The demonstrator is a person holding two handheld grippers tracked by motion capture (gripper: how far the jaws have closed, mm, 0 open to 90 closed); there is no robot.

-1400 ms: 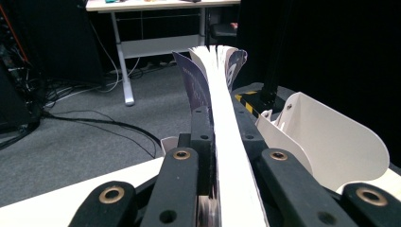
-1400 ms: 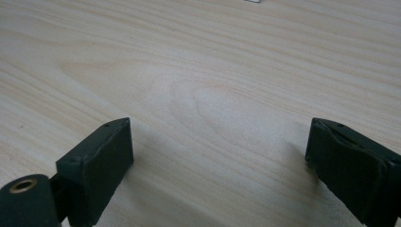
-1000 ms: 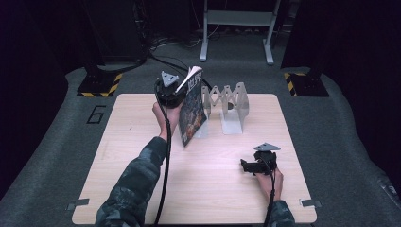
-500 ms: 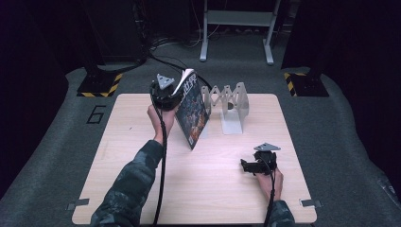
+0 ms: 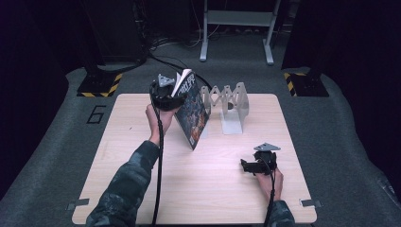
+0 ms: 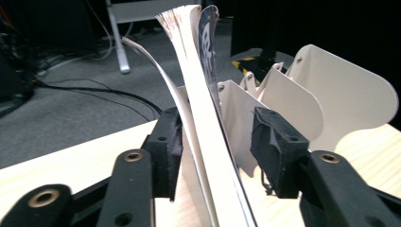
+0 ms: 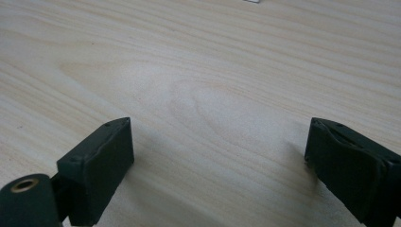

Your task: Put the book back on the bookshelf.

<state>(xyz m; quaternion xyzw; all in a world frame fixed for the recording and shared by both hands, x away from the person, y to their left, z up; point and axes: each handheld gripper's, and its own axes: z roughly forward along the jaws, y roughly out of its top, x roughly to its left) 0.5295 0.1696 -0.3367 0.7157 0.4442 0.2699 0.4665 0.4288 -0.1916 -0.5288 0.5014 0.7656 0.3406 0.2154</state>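
Note:
A thin book with a dark illustrated cover [image 5: 193, 112] stands on edge on the wooden table [image 5: 142, 189], tilted, just left of a white metal divider rack [image 5: 230, 101]. My left gripper [image 5: 179, 96] is at the book's upper part. In the left gripper view the book [image 6: 208, 142] runs between the jaws. They have just been opening: the right pad [image 6: 270, 142] stands clear of the cover, and loose pages fan toward the left pad. The rack [image 6: 340, 94] rises right behind. My right gripper [image 5: 246, 166] rests open on the table at the front right, with bare wood between its fingers [image 7: 101, 161].
Dark carpet surrounds the table, with cables, a metal stand [image 5: 236, 28] and yellow-black striped blocks [image 5: 101, 85] behind it. A sleeved forearm [image 5: 127, 184] reaches up the table's left half.
My left gripper's jaws have parted from the book, which still stands between them, and the hand has drifted slightly left. The right gripper has stayed put.

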